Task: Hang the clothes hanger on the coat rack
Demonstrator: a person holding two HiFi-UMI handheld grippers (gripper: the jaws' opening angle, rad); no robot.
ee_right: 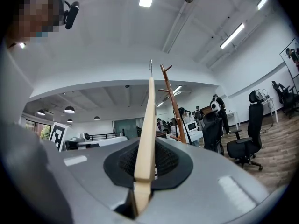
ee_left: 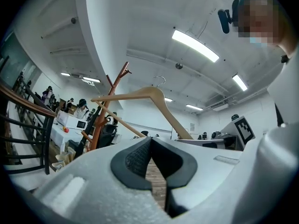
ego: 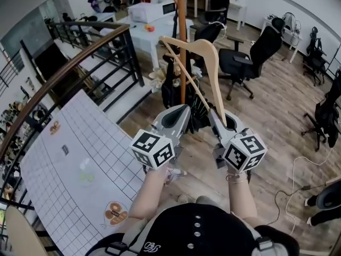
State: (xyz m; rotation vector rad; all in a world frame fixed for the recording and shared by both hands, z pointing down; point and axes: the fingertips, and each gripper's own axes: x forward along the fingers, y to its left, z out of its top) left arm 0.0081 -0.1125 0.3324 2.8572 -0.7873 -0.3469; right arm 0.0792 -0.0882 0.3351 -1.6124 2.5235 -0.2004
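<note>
A wooden clothes hanger [ego: 201,51] with a metal hook stands upright in front of me. My right gripper [ego: 219,122] is shut on the lower end of one of its arms. In the right gripper view that arm [ee_right: 150,106] rises straight up from between the dark pads [ee_right: 170,160]. My left gripper [ego: 180,116] is beside it on the left, shut and holding nothing; its pads [ee_left: 135,160] meet at the tip. The wooden coat rack [ego: 182,47] stands just beyond the hanger, its pole [ee_left: 106,111] with pegs and dark clothes low on it.
A black stair railing [ego: 80,52] curves along the left, with a white gridded sheet [ego: 74,164] below it. Black office chairs [ego: 250,57] stand on the wood floor to the right. A white table [ego: 152,23] and several people are behind the rack.
</note>
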